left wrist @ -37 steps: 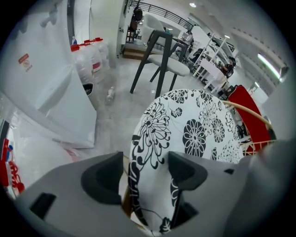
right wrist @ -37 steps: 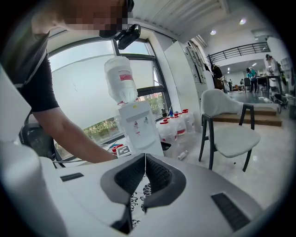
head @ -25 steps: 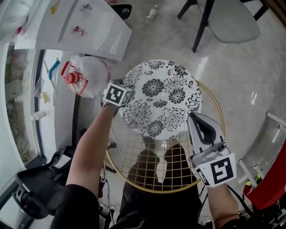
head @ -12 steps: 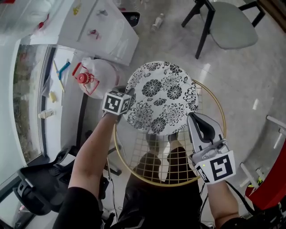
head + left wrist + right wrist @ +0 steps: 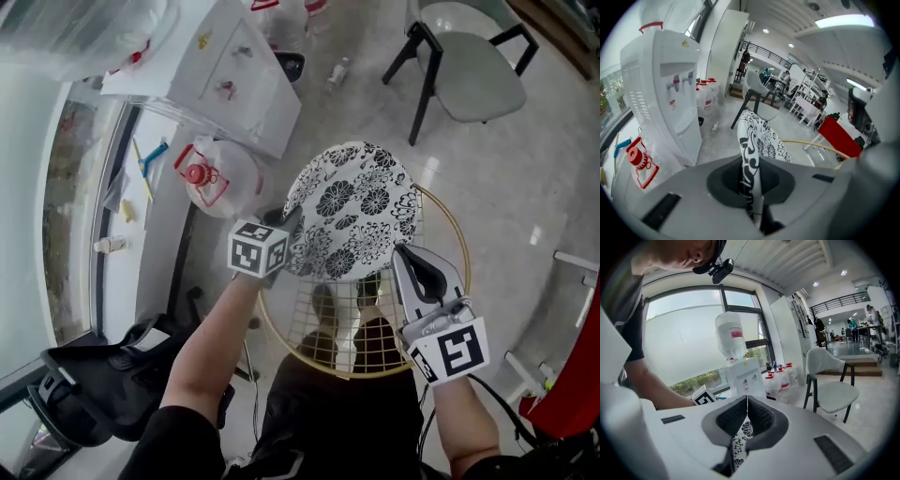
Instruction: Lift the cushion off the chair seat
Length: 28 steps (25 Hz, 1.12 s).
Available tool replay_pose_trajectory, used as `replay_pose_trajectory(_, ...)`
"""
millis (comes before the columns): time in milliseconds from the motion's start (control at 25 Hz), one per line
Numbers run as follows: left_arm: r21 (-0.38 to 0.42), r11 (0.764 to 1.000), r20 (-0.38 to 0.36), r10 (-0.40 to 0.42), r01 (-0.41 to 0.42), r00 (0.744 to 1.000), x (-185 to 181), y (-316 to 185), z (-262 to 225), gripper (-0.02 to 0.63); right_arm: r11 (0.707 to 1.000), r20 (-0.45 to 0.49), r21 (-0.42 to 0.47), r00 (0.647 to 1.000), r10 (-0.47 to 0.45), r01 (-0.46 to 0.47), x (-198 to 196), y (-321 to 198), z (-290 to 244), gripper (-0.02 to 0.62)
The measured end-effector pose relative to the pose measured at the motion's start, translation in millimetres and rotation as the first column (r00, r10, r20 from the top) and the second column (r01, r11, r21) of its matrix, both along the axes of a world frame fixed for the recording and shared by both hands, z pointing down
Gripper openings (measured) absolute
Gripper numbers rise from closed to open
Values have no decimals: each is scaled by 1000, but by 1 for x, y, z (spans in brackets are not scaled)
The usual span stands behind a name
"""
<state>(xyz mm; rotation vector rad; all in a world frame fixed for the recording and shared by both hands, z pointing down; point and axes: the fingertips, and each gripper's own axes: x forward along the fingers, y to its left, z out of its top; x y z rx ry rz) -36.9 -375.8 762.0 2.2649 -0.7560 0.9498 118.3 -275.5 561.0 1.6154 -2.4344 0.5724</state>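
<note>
Floor (image 5: 511, 178): pale, glossy tile. Standing on it: a round gold wire chair (image 5: 458, 246) at centre, with a mesh seat. White dispenser (image 5: 220, 80) at upper left. Clear jug (image 5: 217, 178) with a red cap just beside the dispenser's foot, between it and the wire chair. Small bottle (image 5: 339, 72) lying farther back, near the dispenser. Grey chair (image 5: 478, 70) on black legs at upper right, well apart from the wire chair. Red object (image 5: 574, 380) at the right edge, kind unclear.

The cushion (image 5: 352, 211) is tilting above the far part of the wire chair seat (image 5: 467, 277), a water jug (image 5: 230, 178) is sitting just to its left, a water dispenser (image 5: 220, 70) is standing behind the jug, and a second chair (image 5: 473, 70) is standing behind, to the right.
</note>
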Motion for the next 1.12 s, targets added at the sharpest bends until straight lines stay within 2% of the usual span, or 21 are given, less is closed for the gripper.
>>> replay_pose_trajectory(240, 75, 997, -81, -4, 10, 997, 16, 20, -53, 23, 999, -11, 28, 1000, 18, -17, -5, 17, -29, 11)
replay_pose_trajectory(480, 165, 986, -130, 9, 12, 991, 22, 41, -108, 21, 997, -20, 65, 999, 39, -38, -11, 38, -57, 11)
replay_pose_trajectory(720, 257, 966, -128, 43, -9, 991, 19, 62, -162, 21, 993, -38, 100, 997, 60, -56, -16, 55, -94, 11)
replay_pose_trajectory(880, 284, 958, -172, 16, 34, 985, 12, 70, -198, 21, 989, -49, 133, 996, 78, -71, -17, 65, -118, 11)
replay_pose_trajectory(1120, 306, 945, -267, -35, 120, 963, -10, 91, -262, 21, 984, -54, 151, 993, 107, -98, -23, 85, -151, 11)
